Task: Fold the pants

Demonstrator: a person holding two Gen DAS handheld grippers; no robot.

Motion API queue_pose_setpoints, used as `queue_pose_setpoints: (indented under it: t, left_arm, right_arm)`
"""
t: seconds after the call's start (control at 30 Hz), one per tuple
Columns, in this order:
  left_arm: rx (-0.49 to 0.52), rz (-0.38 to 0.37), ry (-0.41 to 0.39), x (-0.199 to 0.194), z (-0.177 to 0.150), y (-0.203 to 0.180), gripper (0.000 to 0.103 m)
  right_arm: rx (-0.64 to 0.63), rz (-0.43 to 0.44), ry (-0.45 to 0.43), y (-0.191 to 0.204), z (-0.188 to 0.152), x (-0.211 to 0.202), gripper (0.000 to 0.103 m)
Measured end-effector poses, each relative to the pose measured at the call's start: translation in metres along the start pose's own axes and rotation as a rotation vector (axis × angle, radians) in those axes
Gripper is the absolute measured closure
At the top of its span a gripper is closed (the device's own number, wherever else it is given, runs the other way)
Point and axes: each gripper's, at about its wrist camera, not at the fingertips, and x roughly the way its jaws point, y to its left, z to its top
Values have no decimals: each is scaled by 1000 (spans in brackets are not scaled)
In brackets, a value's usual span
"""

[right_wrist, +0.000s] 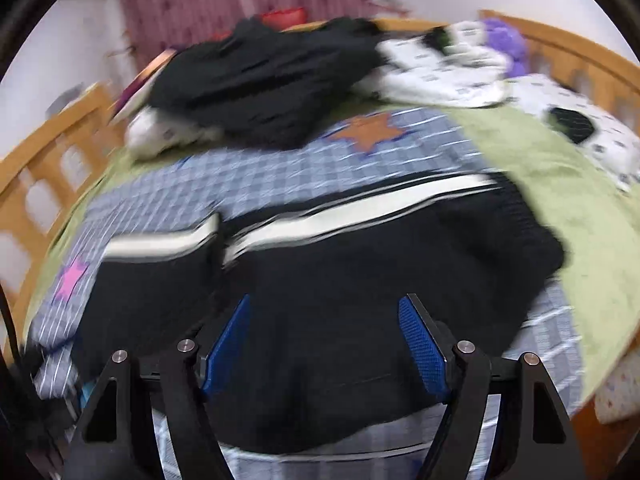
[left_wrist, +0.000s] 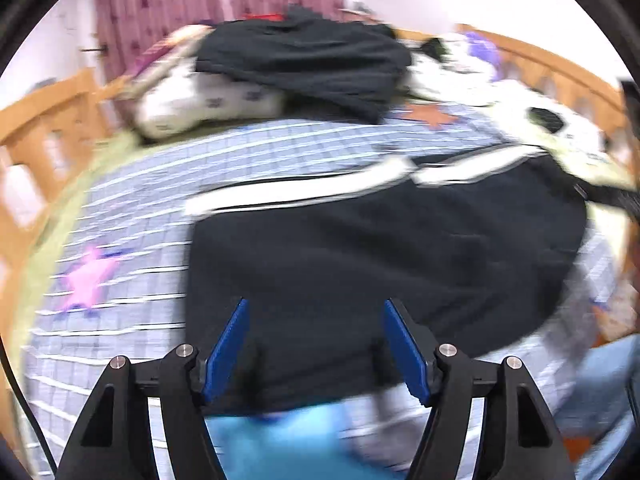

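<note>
Black pants [left_wrist: 380, 248] with a white side stripe [left_wrist: 304, 194] lie folded over on a blue checked bedspread [left_wrist: 132, 208]. The same pants [right_wrist: 340, 280] fill the middle of the right wrist view, with the stripe [right_wrist: 352, 212] along their far edge. My left gripper [left_wrist: 316, 308] hovers over the near part of the pants, its blue pads wide apart with nothing pinched between them. My right gripper [right_wrist: 326, 304] is also open above the dark cloth, and no fabric is caught between its pads. Both views are blurred.
A heap of dark clothes [left_wrist: 304, 64] lies at the far end of the bed, beside white patterned bedding [right_wrist: 444, 68] and a green blanket [right_wrist: 560, 184]. A wooden bed rail [left_wrist: 44, 120] runs round the sides. A person's blue-clad leg [left_wrist: 600, 392] shows at lower right.
</note>
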Motion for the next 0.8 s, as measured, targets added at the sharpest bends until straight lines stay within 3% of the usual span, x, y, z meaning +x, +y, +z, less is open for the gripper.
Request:
queue_pose_setpoints:
  t: [0.17, 0.3, 0.33, 0.4, 0.43, 0.53, 0.6, 0.7, 0.8]
  left_arm:
    - [-26, 133, 46, 5, 7, 77, 36]
    - [-107, 146, 16, 3, 7, 118, 36]
    - [-153, 133, 11, 6, 2, 126, 36]
    - [-238, 88, 43, 19, -5, 138, 36]
    - [-279, 51, 76, 26, -10, 140, 36]
    - [-301, -51, 108, 32, -24, 141, 36]
    - [-258, -51, 113, 32, -32, 135, 36]
    - [-206, -19, 130, 37, -43, 130, 36]
    - [-223, -23, 143, 39, -45, 135, 36]
  right_arm:
    - [-102, 119, 89, 51, -19, 34, 41]
    - [-123, 141, 95, 79, -24, 57, 42]
    - [-132, 130, 100, 83, -25, 62, 49]
    - [-184, 92, 129, 94, -30, 78, 82]
    - [-204, 107, 152, 97, -34, 83, 87]
    - [-169, 165, 115, 89, -34, 64, 93]
    - [-145, 179, 135, 78, -35, 56, 96]
    - [-159, 172, 234, 75, -48, 71, 93]
    - [-175, 179, 197, 79, -38, 64, 86]
